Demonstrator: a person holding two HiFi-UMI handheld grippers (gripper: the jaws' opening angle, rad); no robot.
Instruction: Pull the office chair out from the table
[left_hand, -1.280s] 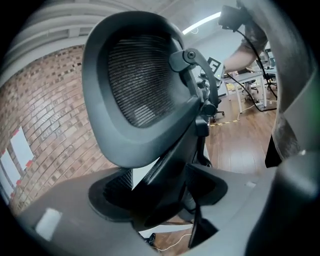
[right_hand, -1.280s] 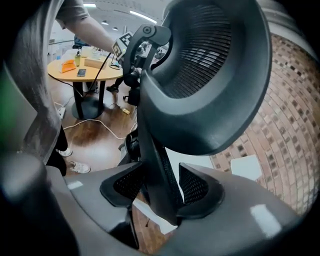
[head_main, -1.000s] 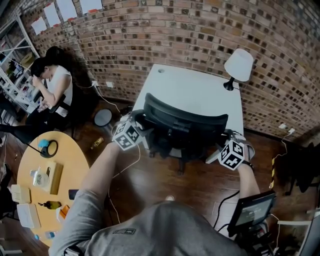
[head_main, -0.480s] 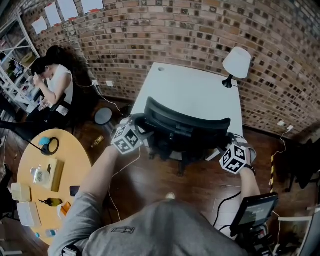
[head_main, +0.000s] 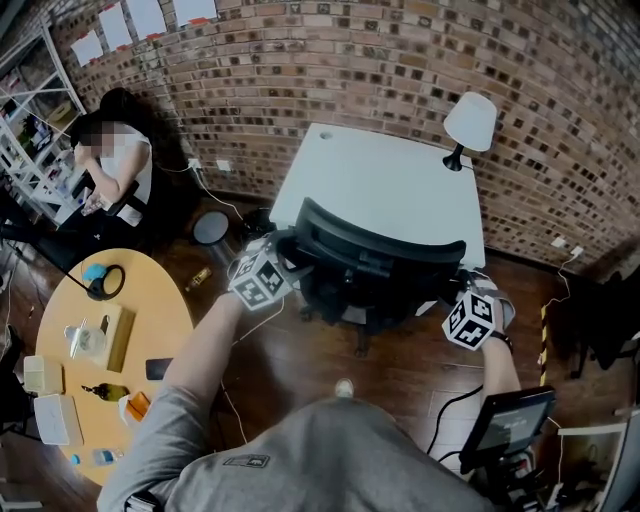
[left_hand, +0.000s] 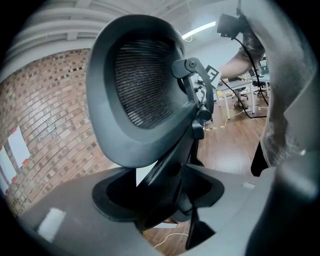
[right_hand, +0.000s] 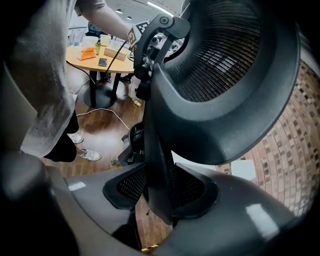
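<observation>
The left gripper (left_hand: 157, 192) is closing its fingers round the back edge of the office chair (head_main: 380, 255); the right gripper (right_hand: 160, 187) clenches the other edge. We pull evenly, straight from the table (head_main: 390, 180).

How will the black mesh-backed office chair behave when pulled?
The black mesh-backed office chair probably rolls easily: castored base, smooth wooden floor. Its moulded backrest frame looks stiff. Gripped high, it might swivel or tilt.
</observation>
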